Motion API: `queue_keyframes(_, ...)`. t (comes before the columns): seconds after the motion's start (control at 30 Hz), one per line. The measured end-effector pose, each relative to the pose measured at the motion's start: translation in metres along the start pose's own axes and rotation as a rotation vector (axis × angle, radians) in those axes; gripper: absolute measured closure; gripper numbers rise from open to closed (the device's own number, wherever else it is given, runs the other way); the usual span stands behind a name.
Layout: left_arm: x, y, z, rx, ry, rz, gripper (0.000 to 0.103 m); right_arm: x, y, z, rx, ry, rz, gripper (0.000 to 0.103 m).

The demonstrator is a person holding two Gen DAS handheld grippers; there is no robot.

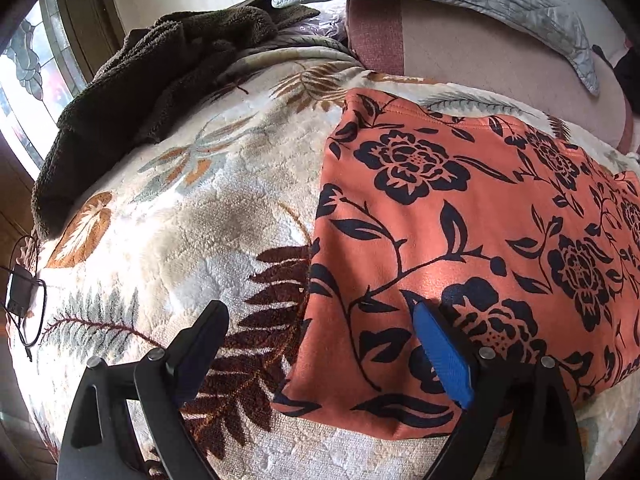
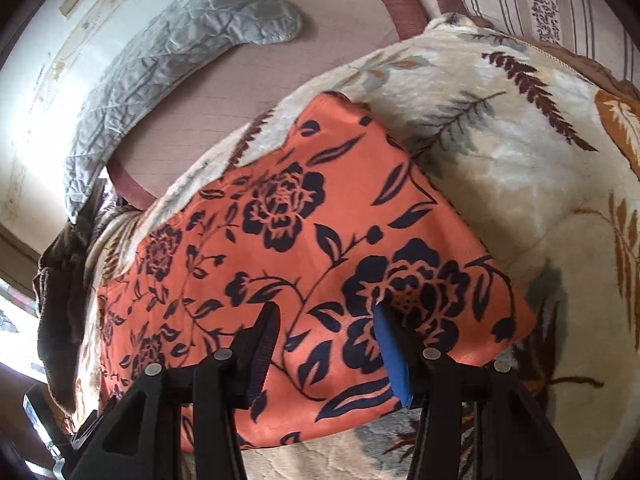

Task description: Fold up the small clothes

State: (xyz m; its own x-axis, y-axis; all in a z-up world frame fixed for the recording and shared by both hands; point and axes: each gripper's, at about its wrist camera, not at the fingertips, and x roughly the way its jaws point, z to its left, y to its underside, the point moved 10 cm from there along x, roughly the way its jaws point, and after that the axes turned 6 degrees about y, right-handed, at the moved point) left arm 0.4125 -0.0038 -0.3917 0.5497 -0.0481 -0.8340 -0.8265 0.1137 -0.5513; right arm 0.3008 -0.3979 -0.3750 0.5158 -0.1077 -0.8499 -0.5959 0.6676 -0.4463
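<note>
An orange garment with a dark floral print [image 1: 460, 240] lies flat on a cream leaf-patterned blanket [image 1: 192, 208]. It also shows in the right wrist view [image 2: 304, 248]. My left gripper [image 1: 316, 312] is open and empty, hovering over the garment's near left corner, one finger over the blanket and the blue-padded finger [image 1: 440, 352] over the cloth. My right gripper [image 2: 326, 316] is open and empty above the garment's near right part, both fingers over the cloth.
A dark brown fleece [image 1: 152, 92] lies at the blanket's far left. A grey quilted cover [image 2: 168, 64] lies on the pinkish mattress [image 2: 248, 92] beyond. A small black device with a cable [image 1: 20, 292] sits at the left edge. A striped pillow [image 2: 560, 8] is at far right.
</note>
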Motion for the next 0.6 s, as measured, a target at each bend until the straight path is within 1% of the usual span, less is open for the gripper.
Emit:
queue_keyframes(0.03,-0.001,-0.001,0.0,0.004,-0.003,0.0,0.01,0.006,0.003,-0.003,0.002,-0.003,0.023,0.05)
queue_keyframes(0.13,-0.002,-0.001,0.001,0.006,-0.001,0.0,0.01,0.002,0.002,-0.003,-0.022,-0.001,0.01,0.05)
queue_keyframes(0.27,-0.008,0.0,0.003,-0.002,0.02,-0.003,0.01,-0.011,0.004,-0.004,0.018,-0.06,0.0,0.05)
queue_keyframes(0.3,-0.01,-0.001,0.005,-0.002,0.017,-0.006,0.01,-0.015,0.004,-0.002,0.013,-0.062,-0.01,0.05)
queue_keyframes(0.37,-0.014,-0.002,0.01,-0.01,0.012,-0.017,0.01,-0.02,0.002,-0.005,0.012,-0.038,-0.034,0.05)
queue_keyframes(0.43,-0.016,-0.003,0.015,-0.02,-0.001,-0.028,0.01,-0.02,0.001,-0.015,0.047,-0.005,-0.04,0.05)
queue_keyframes(0.5,-0.012,-0.002,0.021,-0.025,-0.018,-0.022,0.01,-0.01,0.003,-0.026,0.083,0.026,-0.001,0.05)
queue_keyframes(0.53,-0.007,0.0,0.022,-0.022,-0.025,-0.004,0.01,-0.002,0.005,-0.028,0.09,0.022,0.027,0.05)
queue_keyframes(0.6,0.0,0.003,0.021,-0.014,-0.017,0.01,0.009,0.0,0.005,-0.027,0.064,0.037,0.027,0.05)
